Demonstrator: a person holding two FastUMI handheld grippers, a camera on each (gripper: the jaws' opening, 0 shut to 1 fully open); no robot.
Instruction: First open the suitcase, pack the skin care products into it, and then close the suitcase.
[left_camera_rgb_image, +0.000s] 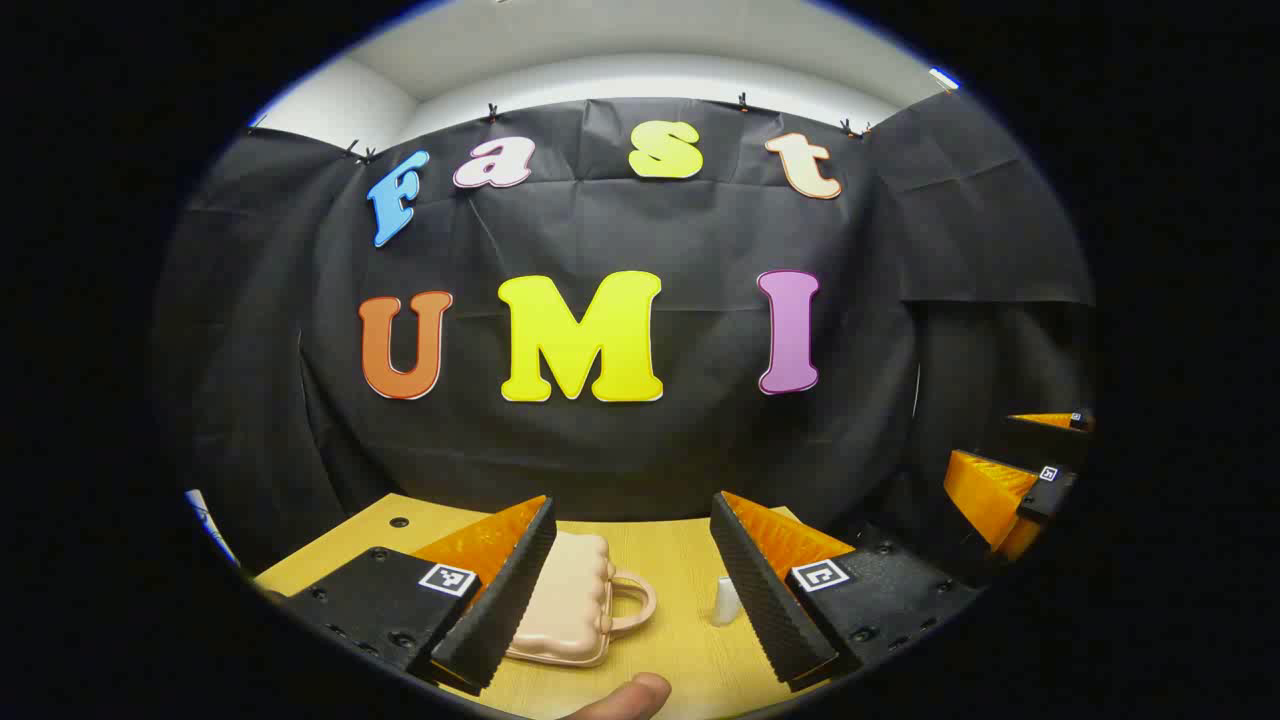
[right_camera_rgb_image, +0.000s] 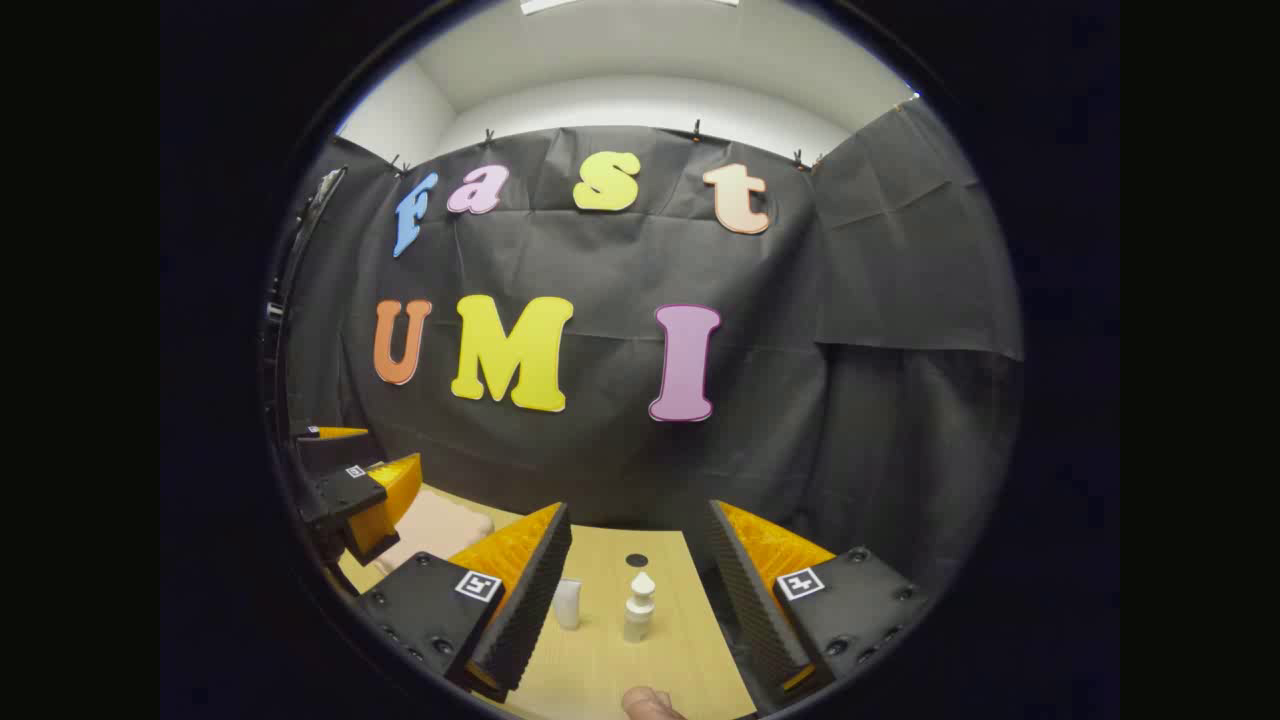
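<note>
Suitcase (left_camera_rgb_image: 565, 600) lies shut on the table (left_camera_rgb_image: 670, 560), handle toward the products, so you have opened nothing yet and all three steps remain. Your left claw (left_camera_rgb_image: 635, 590) and right claw (right_camera_rgb_image: 640, 600) both gape wide, empty. Pump bottle (right_camera_rgb_image: 638, 607) and small tube (right_camera_rgb_image: 567, 603) stand unpacked between the right fingers.

Black housings on left gripper (left_camera_rgb_image: 632, 590) and right gripper (right_camera_rgb_image: 633, 600), studded with dark screws, each carrying 2 square black-and-white marker tags. Ribbed inner faces on wedge-shaped fingers (left_camera_rgb_image: 500, 590). Bare fingertip (left_camera_rgb_image: 628, 697) at bottom edge.
</note>
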